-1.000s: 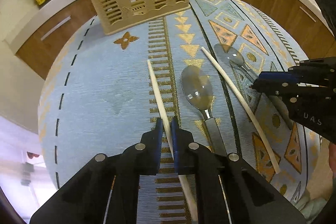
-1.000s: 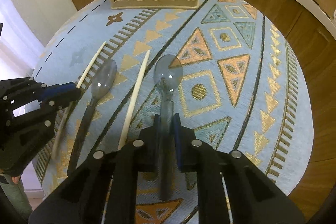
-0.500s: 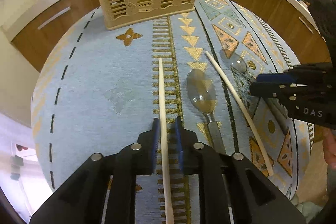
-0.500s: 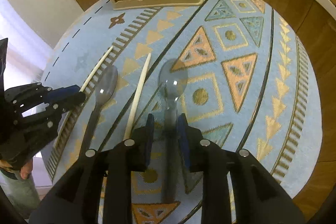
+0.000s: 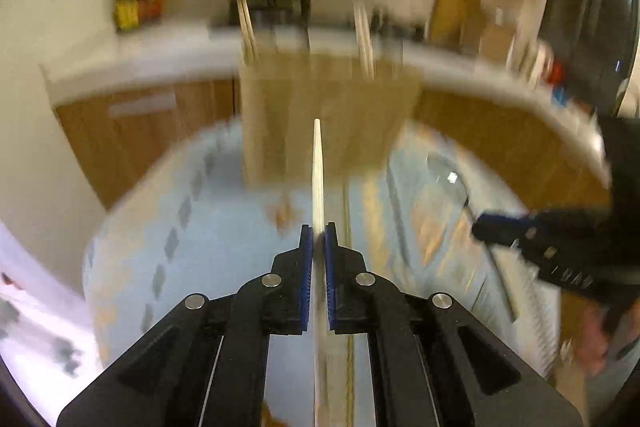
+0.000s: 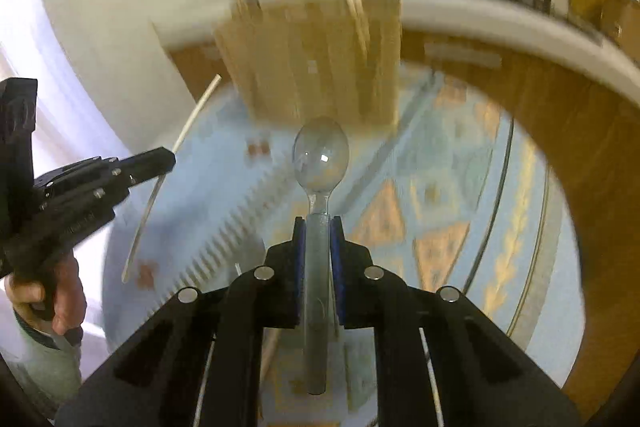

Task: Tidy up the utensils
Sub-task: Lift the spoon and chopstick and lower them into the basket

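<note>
My left gripper (image 5: 316, 233) is shut on a cream chopstick (image 5: 317, 167) and holds it above the blue patterned cloth (image 5: 208, 247), tip pointing at the beige slotted utensil holder (image 5: 328, 111). My right gripper (image 6: 318, 225) is shut on a metal spoon (image 6: 320, 157), lifted off the cloth (image 6: 452, 195), bowl toward the holder (image 6: 312, 63). The right gripper also shows at the right of the left wrist view (image 5: 492, 231) with the spoon's bowl (image 5: 446, 177). The left gripper shows in the right wrist view (image 6: 160, 161) with its chopstick (image 6: 196, 111). Both views are motion-blurred.
Chopsticks (image 5: 248, 23) stand in the holder. Wooden cabinets with a white counter (image 5: 132, 67) curve behind the table. Another chopstick (image 6: 272, 343) lies on the cloth under my right gripper.
Both grippers have closed and lifted off the cloth: the left with the chopstick, the right with the spoon. Both views have tilted up toward the holder.
</note>
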### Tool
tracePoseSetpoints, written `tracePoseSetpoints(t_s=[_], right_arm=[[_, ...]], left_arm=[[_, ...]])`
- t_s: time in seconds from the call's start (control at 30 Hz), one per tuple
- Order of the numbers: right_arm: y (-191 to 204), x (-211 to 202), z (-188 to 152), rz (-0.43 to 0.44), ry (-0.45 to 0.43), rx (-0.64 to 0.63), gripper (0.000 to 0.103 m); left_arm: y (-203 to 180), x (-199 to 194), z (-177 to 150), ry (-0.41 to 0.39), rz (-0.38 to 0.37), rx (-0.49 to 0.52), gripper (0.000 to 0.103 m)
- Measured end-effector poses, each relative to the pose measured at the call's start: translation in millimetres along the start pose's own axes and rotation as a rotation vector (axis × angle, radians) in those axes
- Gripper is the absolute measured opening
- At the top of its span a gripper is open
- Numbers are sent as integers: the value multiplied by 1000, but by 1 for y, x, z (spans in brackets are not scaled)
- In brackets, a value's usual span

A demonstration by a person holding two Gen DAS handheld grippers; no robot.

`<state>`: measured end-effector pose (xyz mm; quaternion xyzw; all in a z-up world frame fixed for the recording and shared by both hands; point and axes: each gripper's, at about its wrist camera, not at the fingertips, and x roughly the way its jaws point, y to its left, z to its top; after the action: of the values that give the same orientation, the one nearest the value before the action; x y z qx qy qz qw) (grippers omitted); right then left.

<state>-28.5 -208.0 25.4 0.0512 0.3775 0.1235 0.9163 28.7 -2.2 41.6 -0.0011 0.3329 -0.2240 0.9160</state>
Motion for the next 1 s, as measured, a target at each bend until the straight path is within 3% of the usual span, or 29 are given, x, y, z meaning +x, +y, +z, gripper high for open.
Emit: tracePoseSetpoints(t_s=[0.17,0.33,0.43,0.7,1.0], right_arm=[[6,-23,45,35,-213,-60,10],[2,-35,84,57,-457,-100,10],[-4,-30,109,31,-544,-94,10],[-35,11,161,-1,-636,23,10],[-45,51,158,-46,-628,25,10]], left_arm=[[6,-25,61,-221,-44,-26,4],[11,-17,108,-367,-86,-69,4],[12,-3,125,-410,-96,-105,4],[26,42,149,-482,-25,-152,4],[22,72,139,-559,145,-92,4]])
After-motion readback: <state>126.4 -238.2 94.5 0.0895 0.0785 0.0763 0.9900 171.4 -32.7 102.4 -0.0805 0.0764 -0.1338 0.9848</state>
